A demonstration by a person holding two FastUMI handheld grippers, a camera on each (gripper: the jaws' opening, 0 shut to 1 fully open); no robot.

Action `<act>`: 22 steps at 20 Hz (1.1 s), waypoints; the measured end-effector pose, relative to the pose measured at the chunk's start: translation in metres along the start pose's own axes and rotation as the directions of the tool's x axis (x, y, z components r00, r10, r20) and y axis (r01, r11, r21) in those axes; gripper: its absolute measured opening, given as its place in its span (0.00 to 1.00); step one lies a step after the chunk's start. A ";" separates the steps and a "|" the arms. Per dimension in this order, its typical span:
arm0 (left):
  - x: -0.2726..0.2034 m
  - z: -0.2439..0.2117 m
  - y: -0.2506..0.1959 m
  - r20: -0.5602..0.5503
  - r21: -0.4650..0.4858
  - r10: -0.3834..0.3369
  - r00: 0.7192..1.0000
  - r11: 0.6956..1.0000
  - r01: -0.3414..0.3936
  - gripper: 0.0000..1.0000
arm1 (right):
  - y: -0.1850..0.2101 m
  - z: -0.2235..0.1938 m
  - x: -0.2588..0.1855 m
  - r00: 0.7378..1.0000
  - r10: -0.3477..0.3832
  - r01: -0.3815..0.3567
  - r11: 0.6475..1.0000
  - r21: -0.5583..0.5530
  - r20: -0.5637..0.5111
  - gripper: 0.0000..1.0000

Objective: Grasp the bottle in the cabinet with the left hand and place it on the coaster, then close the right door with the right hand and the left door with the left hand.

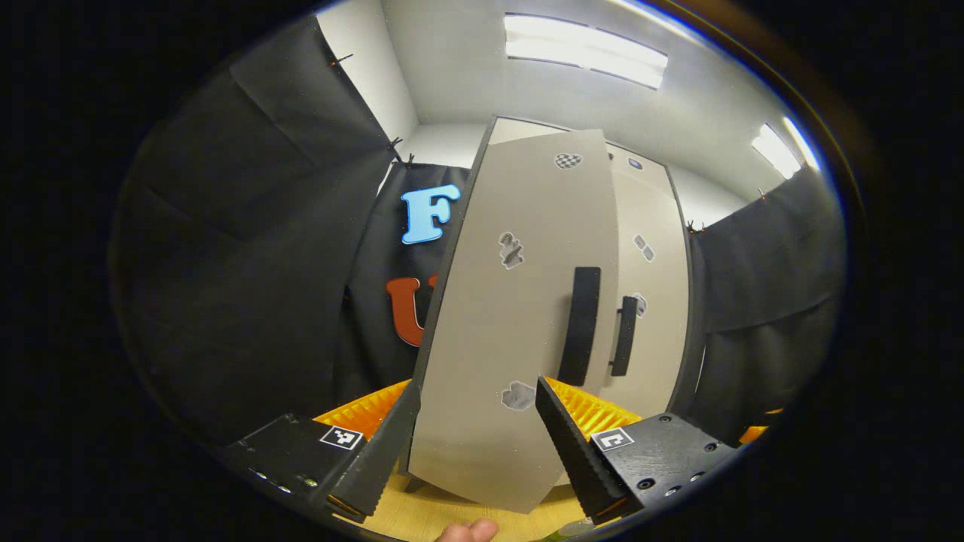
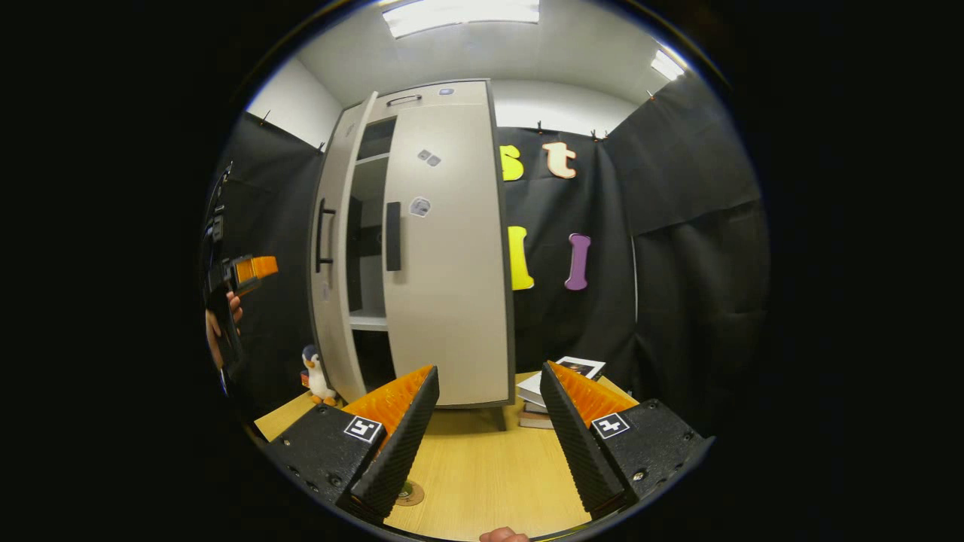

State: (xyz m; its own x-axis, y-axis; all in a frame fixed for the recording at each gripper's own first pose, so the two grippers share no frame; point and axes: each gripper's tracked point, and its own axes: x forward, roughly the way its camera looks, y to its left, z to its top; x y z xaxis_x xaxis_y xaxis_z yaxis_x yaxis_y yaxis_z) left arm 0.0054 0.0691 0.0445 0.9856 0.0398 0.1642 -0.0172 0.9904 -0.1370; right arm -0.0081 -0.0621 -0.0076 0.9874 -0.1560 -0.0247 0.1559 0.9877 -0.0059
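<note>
Our left claw (image 1: 474,444) is open and holds nothing. Its two fingers spread wide in front of the left door (image 1: 489,339). We think it sits this close because it is there to push, not to grab. The door's flat face is right ahead of the fingers, and its long handle (image 1: 580,324) is up and to the right.

The left door stands partly open. Its free edge pokes out in front of the right door (image 1: 655,286), which looks shut flat against the cabinet (image 2: 422,94). There is a dark gap between the two doors, and we can see shelves (image 2: 369,320) inside. The door has room to swing in, and nothing seems to block it.

A toy penguin (image 2: 316,374) stands on the table (image 2: 482,482) near the foot of the open door, on its outer side. We guess it is safe there.

Our right claw (image 2: 489,429) is open too. It holds nothing and hangs well back over the table. Books (image 2: 553,380) lie to the right of the cabinet.

We cannot tell where the bottle is.
</note>
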 end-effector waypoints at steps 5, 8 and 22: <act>-0.034 -0.041 -0.037 -0.045 0.081 -0.049 0.998 0.995 0.053 0.99 | 0.015 0.000 0.002 0.999 0.043 -0.043 0.999 0.008 -0.009 0.83; -0.050 -0.075 -0.057 -0.105 0.067 -0.090 0.990 0.993 0.097 0.99 | 0.016 0.000 -0.004 0.999 0.045 -0.045 0.999 0.001 -0.012 0.83; -0.075 -0.112 -0.073 -0.157 0.048 -0.087 0.984 0.994 0.096 0.95 | 0.002 0.009 -0.025 1.000 -0.015 0.015 0.999 -0.031 0.011 0.83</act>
State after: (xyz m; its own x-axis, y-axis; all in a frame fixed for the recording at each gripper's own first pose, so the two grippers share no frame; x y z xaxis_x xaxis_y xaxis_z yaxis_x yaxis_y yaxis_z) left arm -0.0484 -0.0209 -0.0672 0.9975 -0.0682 0.0199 0.0694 0.9949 -0.0731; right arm -0.0321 -0.0559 0.0022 0.9852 -0.1707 -0.0140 0.1701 0.9847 -0.0371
